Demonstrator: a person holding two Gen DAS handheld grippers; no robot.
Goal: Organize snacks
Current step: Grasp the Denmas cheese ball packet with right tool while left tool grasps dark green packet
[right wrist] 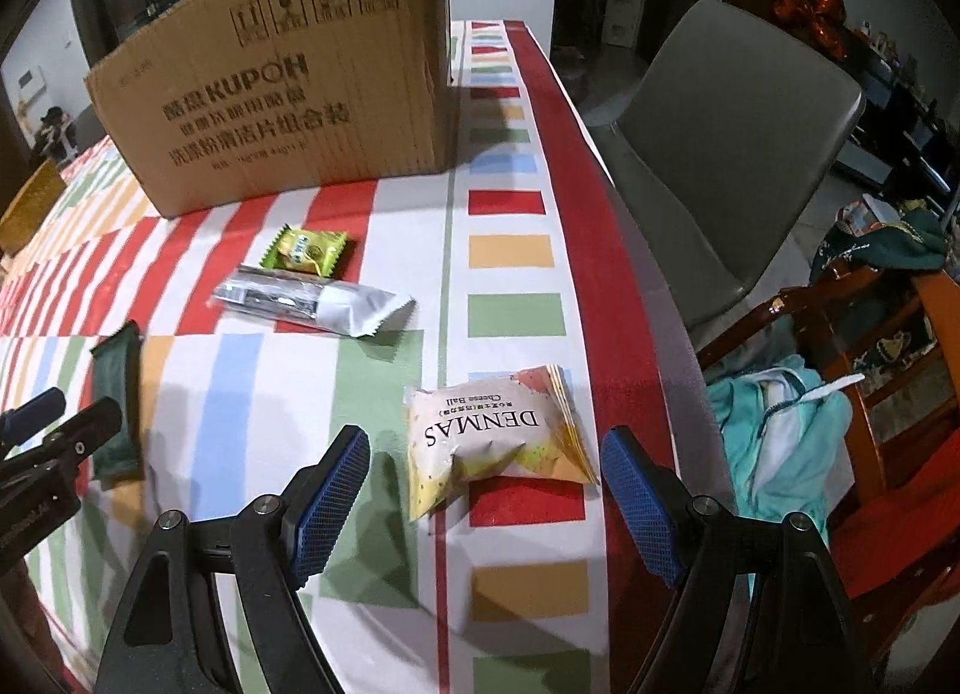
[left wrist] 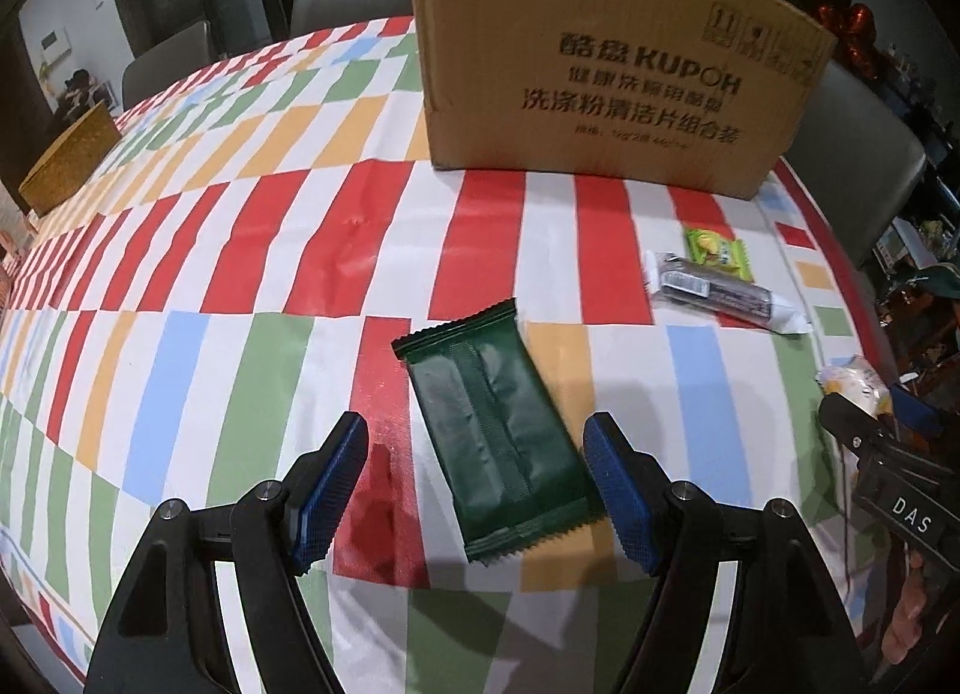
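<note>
Left claw [left wrist: 474, 490] and right claw [right wrist: 483, 505], both spread wide and empty, straddle a flat dark-green foil snack packet [left wrist: 495, 436] and a puffy cream cheese-ball pouch [right wrist: 495, 436] lying on the striped tabletop [left wrist: 270, 250]; both look light, crinkly and crushable, best pinched gently across their narrow width.

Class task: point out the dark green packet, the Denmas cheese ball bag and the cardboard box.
dark green packet [left wrist: 498, 436], left wrist view, centre seam.
Denmas cheese ball bag [right wrist: 492, 436], right wrist view, printed front.
cardboard box [right wrist: 288, 112], right wrist view, printed side.

The cardboard box [left wrist: 612, 70] walls off the table's far side. Left of it, bare tablecloth [left wrist: 240, 226] lies open; in front, 2 small packets [right wrist: 312, 280] clutter its right corner.
</note>
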